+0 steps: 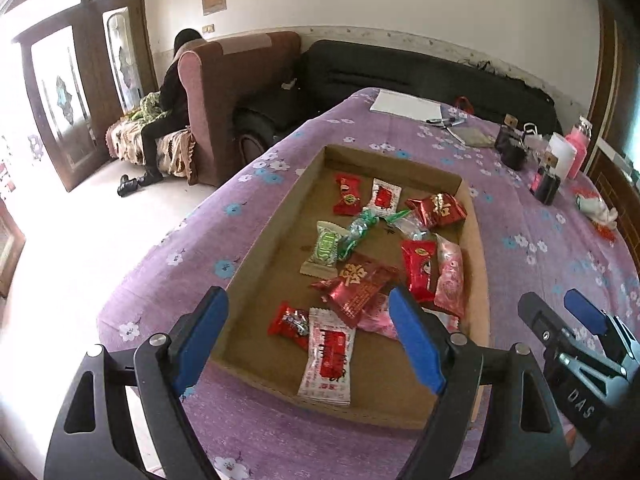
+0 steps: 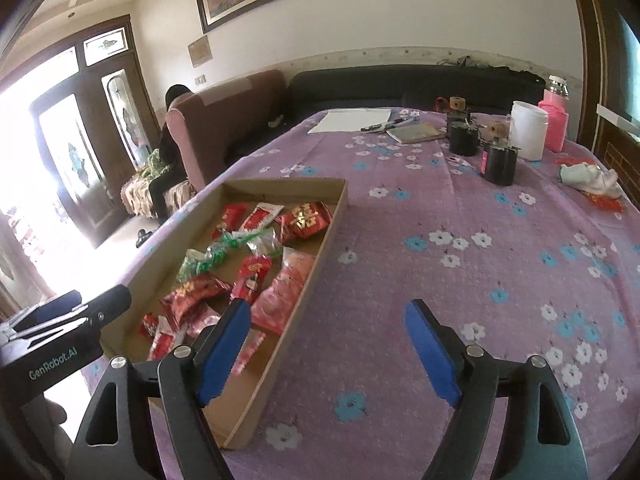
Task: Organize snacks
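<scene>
The snacks [image 1: 360, 264] lie scattered inside a shallow cardboard tray [image 1: 256, 280] at the centre of the left wrist frame, on a purple flowered cloth [image 2: 460, 280]. The left gripper [image 1: 308, 340] hangs over the tray's near end, jaws apart and empty. The right gripper [image 2: 328, 348] at lower centre is also spread, holding nothing.

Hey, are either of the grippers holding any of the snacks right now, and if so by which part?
Nothing is held. The left gripper is open above the cardboard tray, the right gripper open over the tablecloth.
</scene>
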The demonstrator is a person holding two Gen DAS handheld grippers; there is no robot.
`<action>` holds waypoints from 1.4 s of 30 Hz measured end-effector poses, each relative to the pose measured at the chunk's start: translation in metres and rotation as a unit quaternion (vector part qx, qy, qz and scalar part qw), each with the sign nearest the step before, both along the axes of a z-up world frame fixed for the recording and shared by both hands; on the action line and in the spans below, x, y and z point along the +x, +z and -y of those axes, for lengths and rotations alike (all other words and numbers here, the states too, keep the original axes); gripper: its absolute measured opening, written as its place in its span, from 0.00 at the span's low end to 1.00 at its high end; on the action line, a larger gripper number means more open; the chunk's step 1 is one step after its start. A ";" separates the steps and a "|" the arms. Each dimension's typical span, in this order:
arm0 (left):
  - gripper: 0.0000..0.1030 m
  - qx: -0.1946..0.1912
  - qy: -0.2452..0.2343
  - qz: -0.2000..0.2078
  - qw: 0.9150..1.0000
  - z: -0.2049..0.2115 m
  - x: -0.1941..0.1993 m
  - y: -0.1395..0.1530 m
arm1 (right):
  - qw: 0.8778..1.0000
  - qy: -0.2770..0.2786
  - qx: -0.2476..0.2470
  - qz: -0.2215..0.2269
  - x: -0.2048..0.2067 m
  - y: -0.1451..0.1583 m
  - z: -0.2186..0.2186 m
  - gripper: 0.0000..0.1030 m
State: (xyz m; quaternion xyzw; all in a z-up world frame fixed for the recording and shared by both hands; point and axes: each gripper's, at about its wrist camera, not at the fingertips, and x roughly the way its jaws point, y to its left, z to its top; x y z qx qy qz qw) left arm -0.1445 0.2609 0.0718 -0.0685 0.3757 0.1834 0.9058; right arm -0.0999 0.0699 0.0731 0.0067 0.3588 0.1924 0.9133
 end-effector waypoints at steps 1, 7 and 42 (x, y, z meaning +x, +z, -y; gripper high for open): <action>0.81 0.003 -0.001 -0.002 1.000 0.003 0.001 0.000 | 1.000 0.000 -0.001 0.001 -0.001 -0.001 0.001 0.79; 0.81 0.011 -0.009 -0.013 1.000 0.014 0.008 -0.003 | 1.000 0.004 -0.020 0.018 -0.011 -0.002 0.003 0.81; 0.81 -0.004 -0.009 -0.022 1.000 0.001 0.007 -0.013 | 0.994 0.034 -0.092 0.049 -0.030 -0.010 -0.027 0.82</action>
